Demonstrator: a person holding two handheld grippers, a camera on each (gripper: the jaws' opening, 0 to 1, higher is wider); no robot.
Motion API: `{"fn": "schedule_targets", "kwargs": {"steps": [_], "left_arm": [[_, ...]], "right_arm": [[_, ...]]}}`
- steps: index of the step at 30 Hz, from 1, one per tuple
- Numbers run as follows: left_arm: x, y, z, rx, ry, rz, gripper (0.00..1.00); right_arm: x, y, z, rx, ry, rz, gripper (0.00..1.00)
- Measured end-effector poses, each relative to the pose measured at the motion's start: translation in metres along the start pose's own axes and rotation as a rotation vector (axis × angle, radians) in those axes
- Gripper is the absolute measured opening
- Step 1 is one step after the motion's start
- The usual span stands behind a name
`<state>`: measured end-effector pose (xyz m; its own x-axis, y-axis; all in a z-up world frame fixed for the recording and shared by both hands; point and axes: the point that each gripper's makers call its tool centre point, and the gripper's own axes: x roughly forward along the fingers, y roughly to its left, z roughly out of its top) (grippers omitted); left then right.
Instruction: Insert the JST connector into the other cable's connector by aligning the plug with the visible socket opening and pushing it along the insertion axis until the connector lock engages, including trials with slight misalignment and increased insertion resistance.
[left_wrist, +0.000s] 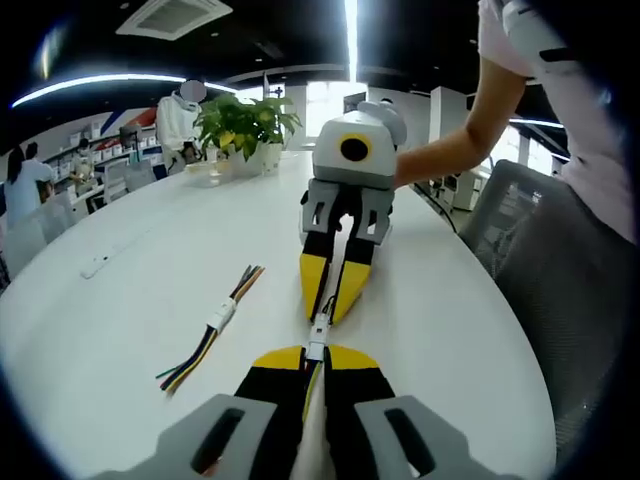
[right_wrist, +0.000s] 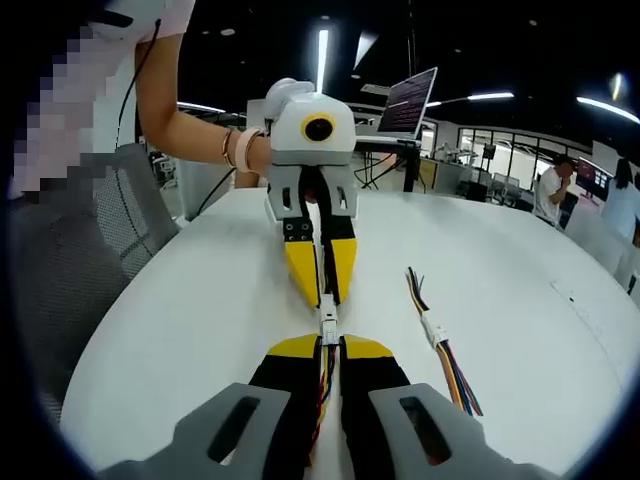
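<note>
My left gripper (left_wrist: 315, 358) is shut on a cable whose coloured wires (left_wrist: 310, 400) run back between its black and yellow jaws. A white JST connector (left_wrist: 317, 338) sticks out past its tips. Facing it head-on, my right gripper (left_wrist: 326, 312) is shut on the other cable. In the right gripper view, my right gripper (right_wrist: 330, 348) grips coloured wires (right_wrist: 322, 390), and the white connector (right_wrist: 328, 322) bridges the small gap to the left gripper (right_wrist: 325, 300). The two connector halves meet in line just above the white table (left_wrist: 120, 300). I cannot tell whether they are fully seated.
A spare joined cable pair (left_wrist: 218, 322) (right_wrist: 437, 335) lies on the table beside the grippers. A potted plant (left_wrist: 245, 125) stands at the far edge. A grey mesh chair (left_wrist: 520, 230) sits by the table's rim. A laptop (right_wrist: 410, 100) stands behind, and a person's forearm (right_wrist: 190, 125) reaches in.
</note>
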<state>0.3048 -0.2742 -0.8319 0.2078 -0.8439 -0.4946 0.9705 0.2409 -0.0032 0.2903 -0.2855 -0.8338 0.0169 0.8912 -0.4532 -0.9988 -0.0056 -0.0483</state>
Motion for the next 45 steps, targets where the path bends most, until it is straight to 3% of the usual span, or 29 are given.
{"fn": "schedule_targets", "kwargs": {"steps": [10, 45], "left_arm": [[-0.003, -0.001, 0.000, -0.033, 0.021, 0.001, 0.01], [0.002, 0.001, -0.001, -0.001, 0.034, -0.002, 0.01]], "right_arm": [[0.003, 0.000, 0.001, -0.019, 0.025, 0.021, 0.03], [0.005, -0.010, -0.014, -0.006, 0.079, 0.027, 0.03]]}}
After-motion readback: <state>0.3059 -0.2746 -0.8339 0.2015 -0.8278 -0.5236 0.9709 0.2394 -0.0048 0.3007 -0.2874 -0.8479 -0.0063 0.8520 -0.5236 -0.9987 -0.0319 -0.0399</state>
